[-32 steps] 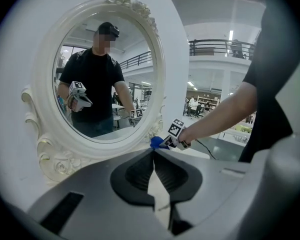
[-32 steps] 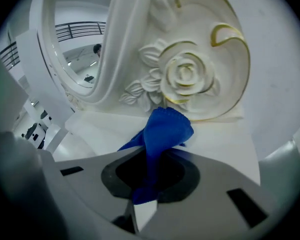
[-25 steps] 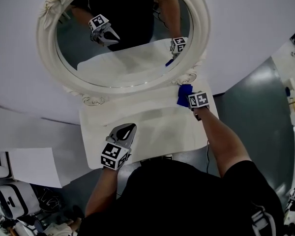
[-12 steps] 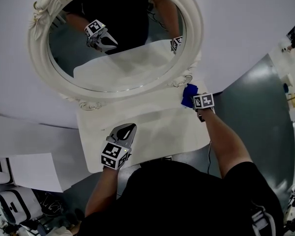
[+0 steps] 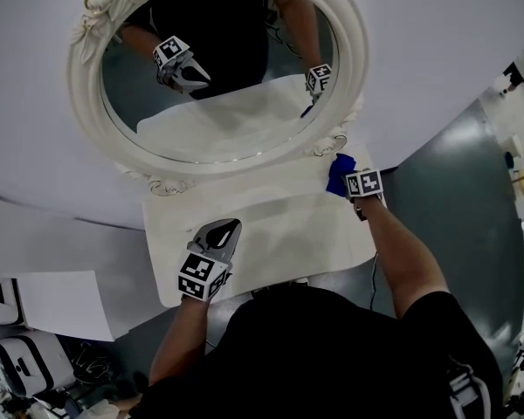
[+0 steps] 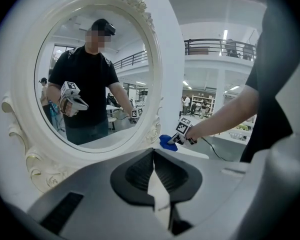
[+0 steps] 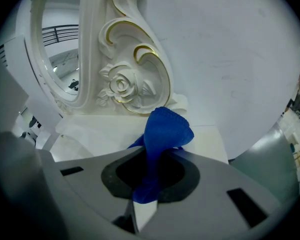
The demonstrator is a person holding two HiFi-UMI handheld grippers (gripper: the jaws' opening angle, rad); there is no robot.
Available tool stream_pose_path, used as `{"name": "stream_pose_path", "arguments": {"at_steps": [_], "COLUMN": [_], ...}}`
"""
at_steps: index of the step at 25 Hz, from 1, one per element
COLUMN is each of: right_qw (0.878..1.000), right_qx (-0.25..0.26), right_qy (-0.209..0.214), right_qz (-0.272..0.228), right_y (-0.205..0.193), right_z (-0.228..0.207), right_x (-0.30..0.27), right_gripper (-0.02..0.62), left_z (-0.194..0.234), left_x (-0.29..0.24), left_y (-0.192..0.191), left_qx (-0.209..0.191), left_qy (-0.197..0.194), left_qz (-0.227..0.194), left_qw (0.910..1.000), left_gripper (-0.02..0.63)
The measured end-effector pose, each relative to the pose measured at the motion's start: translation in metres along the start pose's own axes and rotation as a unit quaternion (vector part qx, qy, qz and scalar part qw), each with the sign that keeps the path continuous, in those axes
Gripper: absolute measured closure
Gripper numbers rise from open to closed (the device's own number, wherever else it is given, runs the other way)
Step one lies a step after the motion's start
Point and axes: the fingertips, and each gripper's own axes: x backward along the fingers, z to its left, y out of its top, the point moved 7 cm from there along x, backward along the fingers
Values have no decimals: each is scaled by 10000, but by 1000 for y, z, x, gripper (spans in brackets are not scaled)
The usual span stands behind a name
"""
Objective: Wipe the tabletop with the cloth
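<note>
Cloth (image 5: 335,171), blue and bunched, is down at the table's (image 5: 271,225) far right corner. From the left: the left tool (image 5: 229,227) hovers over the near side, jaws closed on nothing. The mirror (image 5: 227,129) stands behind. The right tool (image 5: 348,183) is clamped on the cloth. I see no container. No streaks show what's been wiped, and I'd guess most of the table is left.

Right gripper (image 5: 344,182) slid cloth (image 5: 336,171) slightly rightward
</note>
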Motion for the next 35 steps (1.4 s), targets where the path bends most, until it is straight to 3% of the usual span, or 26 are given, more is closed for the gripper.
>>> {"name": "stream_pose_path", "arguments": {"at_steps": [9, 18, 26, 35], "right_qw": [9953, 9749, 9544, 9401], "right_qx": [29, 901, 1598, 1965], "right_qy": [444, 667, 739, 752], "right_qz": [-863, -1924, -2411, -2681], "right_y": [11, 40, 35, 22], "right_z": [60, 147, 205, 241], "right_x": [57, 137, 188, 214], "right_gripper": [554, 555, 555, 555], "left_z": [-5, -16, -23, -27], "left_x": [18, 43, 68, 82], "left_y": [8, 12, 13, 6], "left_qx": [-148, -314, -372, -374], "left_qy": [-11, -10, 106, 134], "left_qz": [-162, -302, -448, -501], "left_qw": [9998, 9991, 9982, 9980], "left_gripper": [592, 592, 592, 592]}}
